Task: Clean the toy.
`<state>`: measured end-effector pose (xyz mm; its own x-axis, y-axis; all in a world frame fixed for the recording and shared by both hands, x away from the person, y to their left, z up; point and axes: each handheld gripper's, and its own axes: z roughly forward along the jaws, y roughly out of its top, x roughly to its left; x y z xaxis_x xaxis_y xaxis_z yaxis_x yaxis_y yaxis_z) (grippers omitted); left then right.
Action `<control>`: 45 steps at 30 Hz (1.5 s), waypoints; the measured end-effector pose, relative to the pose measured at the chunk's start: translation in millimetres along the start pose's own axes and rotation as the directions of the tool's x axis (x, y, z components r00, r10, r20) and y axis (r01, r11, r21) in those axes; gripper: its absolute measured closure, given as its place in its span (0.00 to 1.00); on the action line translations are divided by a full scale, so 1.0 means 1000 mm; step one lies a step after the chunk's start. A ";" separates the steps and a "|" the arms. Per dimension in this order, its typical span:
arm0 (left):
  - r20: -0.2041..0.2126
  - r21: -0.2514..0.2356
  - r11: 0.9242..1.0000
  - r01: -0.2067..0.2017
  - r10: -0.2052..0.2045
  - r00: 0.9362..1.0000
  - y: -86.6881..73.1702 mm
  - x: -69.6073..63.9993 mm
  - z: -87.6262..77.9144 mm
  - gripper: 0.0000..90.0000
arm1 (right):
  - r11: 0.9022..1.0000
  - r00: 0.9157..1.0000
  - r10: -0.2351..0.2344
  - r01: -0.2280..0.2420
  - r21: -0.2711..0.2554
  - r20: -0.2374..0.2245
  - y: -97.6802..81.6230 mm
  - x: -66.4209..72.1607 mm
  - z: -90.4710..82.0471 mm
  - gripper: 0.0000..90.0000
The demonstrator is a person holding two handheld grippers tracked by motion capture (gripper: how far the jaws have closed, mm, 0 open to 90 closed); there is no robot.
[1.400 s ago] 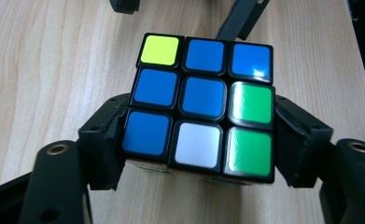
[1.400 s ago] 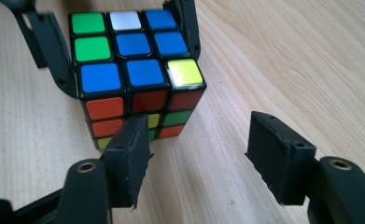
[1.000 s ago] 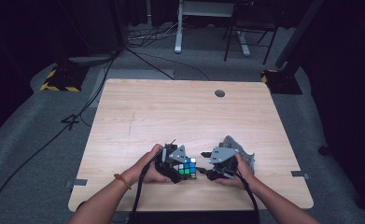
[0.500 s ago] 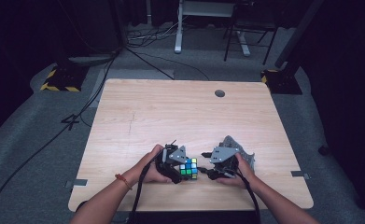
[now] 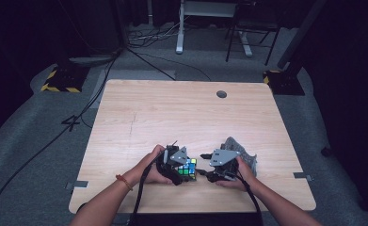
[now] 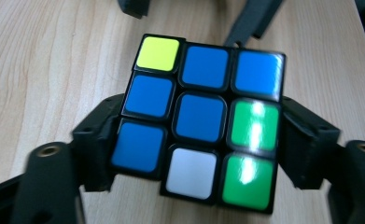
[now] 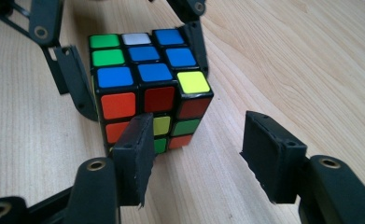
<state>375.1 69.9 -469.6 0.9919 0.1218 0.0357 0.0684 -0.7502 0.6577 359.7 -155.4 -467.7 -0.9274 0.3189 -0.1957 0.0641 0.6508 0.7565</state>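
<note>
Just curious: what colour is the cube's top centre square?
Blue, clearest in the left gripper view on the Rubik's cube.

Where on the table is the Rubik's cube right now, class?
In the high view the Rubik's cube sits near the table's front edge, about midway across, between the left gripper's jaws, with the right gripper just to its right.
</note>
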 end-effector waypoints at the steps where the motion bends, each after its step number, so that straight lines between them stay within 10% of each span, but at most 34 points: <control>1: 0.014 0.004 1.000 0.000 0.000 1.000 0.000 0.001 -0.001 0.34 | 1.000 1.000 0.002 -0.002 0.003 0.005 0.000 0.000 0.000 0.49; 26: 0.041 0.051 0.997 0.059 -0.061 0.997 -0.010 0.005 0.008 0.21 | 0.999 1.000 -0.027 0.026 -0.029 -0.006 0.023 0.008 0.010 0.50; 28: 0.059 0.006 0.997 0.077 -0.077 0.995 -0.012 0.006 0.005 0.34 | 0.999 0.999 -0.034 0.034 -0.030 0.008 0.028 0.009 0.012 0.50; 36: 0.057 0.006 0.998 0.065 -0.065 0.996 -0.015 0.005 -0.004 0.36 | 0.999 0.999 -0.039 0.039 -0.031 -0.008 0.038 0.011 0.021 0.50; 45: -0.020 -0.033 0.998 0.050 -0.051 0.998 -0.008 0.000 0.002 0.37 | 0.999 1.000 0.001 0.000 -0.037 0.015 0.024 0.000 -0.011 0.46</control>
<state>374.5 74.2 -476.5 0.9848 0.1730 0.0174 0.1146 -0.7214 0.6829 357.3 -147.8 -442.8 -0.9216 0.3299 -0.2046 0.0508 0.6251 0.7789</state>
